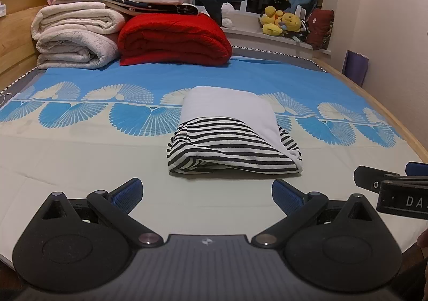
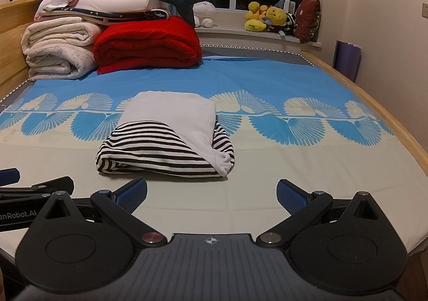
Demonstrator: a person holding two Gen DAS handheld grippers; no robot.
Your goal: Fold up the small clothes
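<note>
Folded striped and white garment in the middle of the frame, on the bed sheet, just past my left gripper, my right gripper too, both spread wide, holding nothing

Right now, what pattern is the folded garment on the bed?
Black-and-white stripes with a plain white panel, clearest in the right wrist view.

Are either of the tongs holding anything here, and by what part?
Nothing is held. Left tongs and right tongs are both open and short of the folded garment on the bed.
</note>
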